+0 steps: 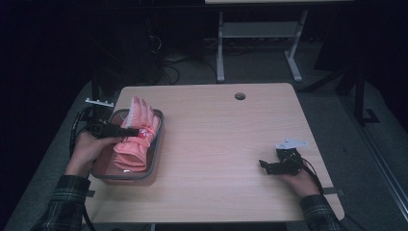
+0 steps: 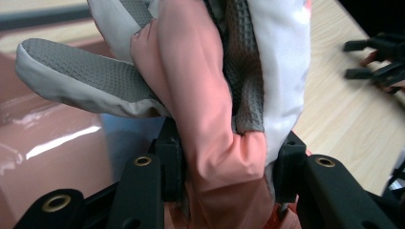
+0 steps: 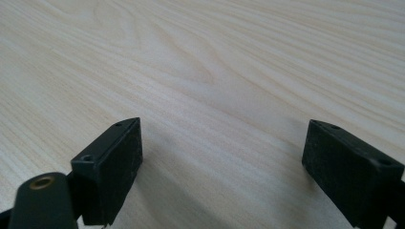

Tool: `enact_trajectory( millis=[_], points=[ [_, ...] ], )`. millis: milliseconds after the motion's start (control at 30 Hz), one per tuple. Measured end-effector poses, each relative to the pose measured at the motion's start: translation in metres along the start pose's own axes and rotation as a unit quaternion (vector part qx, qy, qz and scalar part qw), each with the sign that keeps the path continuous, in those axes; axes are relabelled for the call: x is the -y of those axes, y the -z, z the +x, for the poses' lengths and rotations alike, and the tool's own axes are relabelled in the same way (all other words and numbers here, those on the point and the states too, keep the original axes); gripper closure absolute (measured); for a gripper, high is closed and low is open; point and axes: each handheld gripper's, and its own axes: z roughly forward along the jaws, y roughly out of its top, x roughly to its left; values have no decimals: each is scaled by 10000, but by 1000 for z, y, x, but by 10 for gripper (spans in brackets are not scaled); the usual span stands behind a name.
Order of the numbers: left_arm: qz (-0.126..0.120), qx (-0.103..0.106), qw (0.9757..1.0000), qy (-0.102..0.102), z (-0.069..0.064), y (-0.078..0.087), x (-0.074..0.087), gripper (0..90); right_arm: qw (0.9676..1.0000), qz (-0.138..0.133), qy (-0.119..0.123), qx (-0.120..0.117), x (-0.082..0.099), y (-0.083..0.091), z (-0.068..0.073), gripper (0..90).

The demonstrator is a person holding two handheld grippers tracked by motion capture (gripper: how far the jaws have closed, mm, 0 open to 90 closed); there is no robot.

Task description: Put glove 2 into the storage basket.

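Observation:
A pink glove (image 1: 140,115) with a grey textured palm and white trim (image 2: 205,95) lies over a shallow brownish container (image 1: 157,161) at the left of the wooden table (image 1: 216,134). My left gripper (image 1: 138,132) reaches in from the left and is shut on the glove's middle; in the left gripper view (image 2: 229,162) the fabric is bunched tight between both jaws, above the container's glossy wall (image 2: 47,138). My right gripper (image 1: 263,166) rests low at the table's right front, open, with bare wood between its jaws (image 3: 222,162).
A round cable hole (image 1: 240,96) sits near the table's far edge. A small white part (image 1: 99,102) lies by the far left corner. Another table's white legs (image 1: 220,48) stand behind on the dark floor, with cables nearby.

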Motion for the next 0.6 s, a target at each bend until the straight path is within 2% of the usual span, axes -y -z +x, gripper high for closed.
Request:
enact_trajectory(
  millis=[167,300,433,533,600],
  points=[
    [280,-152,9995,22,8,-18,6,563,10000,0,-1,0,0,0,0,129],
    [599,-277,9978,-12,13,-37,15,558,10000,0,0,0,0,0,0,130],
    [526,-239,9982,142,20,-44,25,557,10000,-1,1,0,0,0,0,130],
    [511,-207,9984,125,20,-44,25,548,10000,-2,-1,1,0,0,0,130],
    [510,-171,9985,136,21,-44,24,505,10000,-2,0,0,0,0,0,129]
  ],
)
